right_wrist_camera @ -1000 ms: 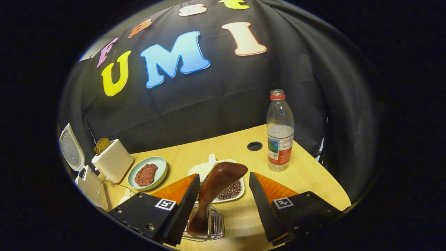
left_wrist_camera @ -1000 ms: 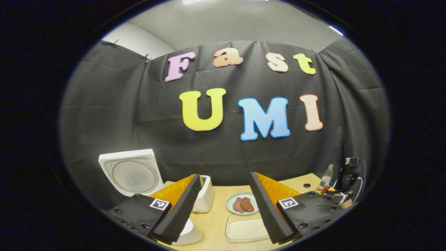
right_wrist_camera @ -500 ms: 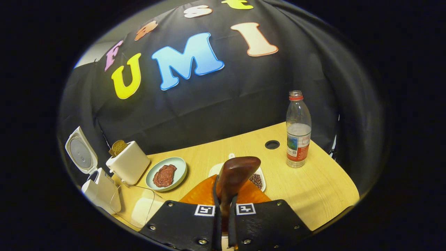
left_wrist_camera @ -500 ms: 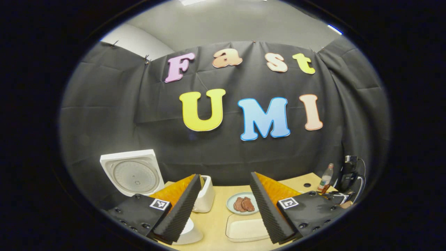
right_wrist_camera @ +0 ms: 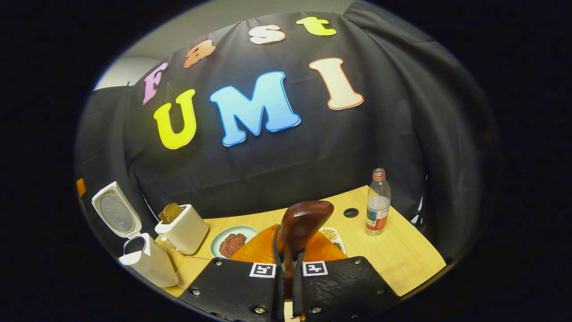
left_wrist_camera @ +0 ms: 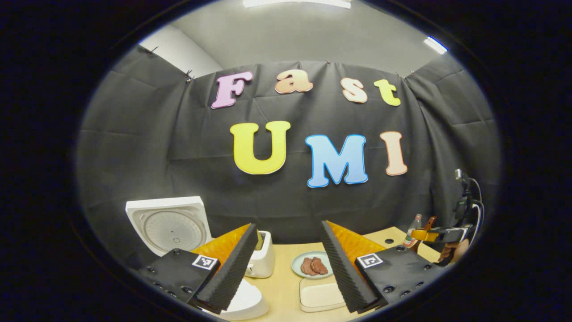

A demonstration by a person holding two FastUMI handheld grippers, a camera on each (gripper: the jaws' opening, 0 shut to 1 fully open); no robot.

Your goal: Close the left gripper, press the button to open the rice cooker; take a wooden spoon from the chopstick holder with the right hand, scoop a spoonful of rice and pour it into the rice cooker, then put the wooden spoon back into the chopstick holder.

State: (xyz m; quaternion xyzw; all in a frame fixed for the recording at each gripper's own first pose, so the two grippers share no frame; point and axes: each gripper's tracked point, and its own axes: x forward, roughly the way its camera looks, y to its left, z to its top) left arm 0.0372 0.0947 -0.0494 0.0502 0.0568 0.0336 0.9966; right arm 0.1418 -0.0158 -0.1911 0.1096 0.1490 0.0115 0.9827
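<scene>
Right gripper view puts the rice cooker (right_wrist_camera: 143, 257) at far left on the table (right_wrist_camera: 402, 255), and we take it first as the biggest thing: one cooker, its lid (right_wrist_camera: 115, 214) standing open, so we judge it rigid, fairly heavy and best left where it sits. One toaster (right_wrist_camera: 183, 232) with a slice in it stands just beside it, then one plate of meat (right_wrist_camera: 232, 243), one small tray of grains (right_wrist_camera: 333, 235) and one bottle (right_wrist_camera: 377, 203) farther right. Last and smallest, one wooden spoon (right_wrist_camera: 304, 223): the right gripper (right_wrist_camera: 288, 277) has its fingers pressed together on the handle, the bowl rising above them. We judge the spoon light, stiff and smooth, perhaps a little slick, so a hold low on the handle, as here, should keep the bowl free for scooping. Whether the spoon is clear of the chopstick holder we cannot tell.

Left gripper view shows the left gripper (left_wrist_camera: 288, 264) with fingers spread wide and nothing between them, over the table near the open cooker
</scene>
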